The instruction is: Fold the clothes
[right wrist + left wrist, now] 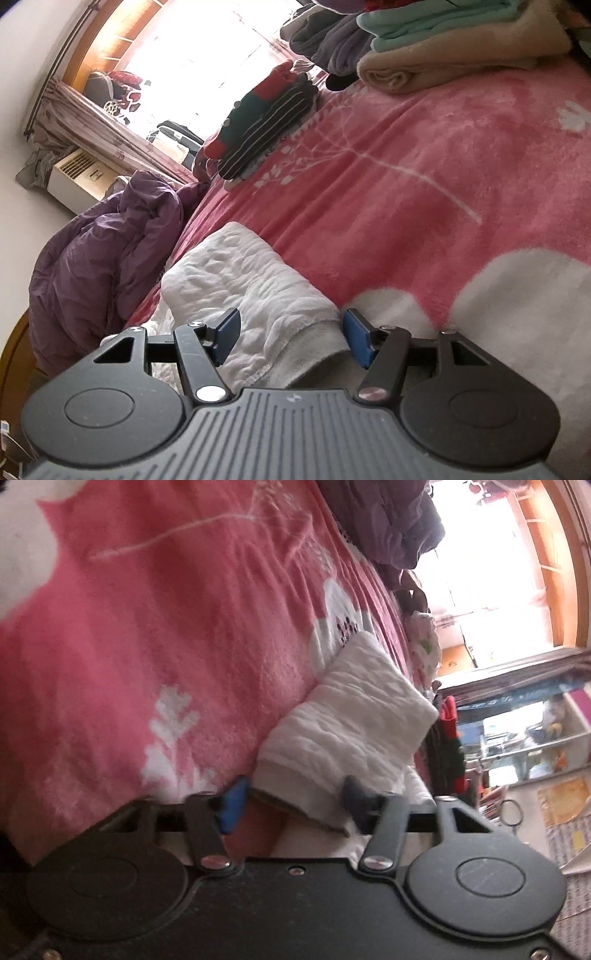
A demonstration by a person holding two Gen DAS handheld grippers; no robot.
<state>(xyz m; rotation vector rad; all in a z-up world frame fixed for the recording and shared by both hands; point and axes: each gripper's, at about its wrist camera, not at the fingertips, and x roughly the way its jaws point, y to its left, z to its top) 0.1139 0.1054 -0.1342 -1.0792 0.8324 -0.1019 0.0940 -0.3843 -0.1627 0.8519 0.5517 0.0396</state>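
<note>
**White Garment Lies Folded on Pink Blanket, Both Grippers Spread at Its Near End**

A white, crinkle-textured cloth garment [347, 716] lies as a compact, thick rectangle on a pink fleece blanket with white tree and flower prints [155, 627], close to the blanket's edge. The left gripper [293, 805] and the right gripper [291, 338] both sit low at the garment's near end, their blue-padded fingers [226, 334] spread wide on either side of the fabric and clamping nothing. The cloth runs through the gap of each without being pinched, as far as both wrist views show.

Farther across the blanket rest other clothes: a folded dark striped knit with red and green trim [269, 129], a stack of beige and mint folded textiles [454, 44], and a crumpled purple padded jacket [103, 251] off the left side.

The scene fits two readings: the grippers have the folded piece between them to close on it for a further fold or a carry to the stacks, or they have just let go of a finished fold. If another fold is wanted, both pairs of fingers would need to bite all the layers at the near hem together, since the bundle is thick and soft.
</note>
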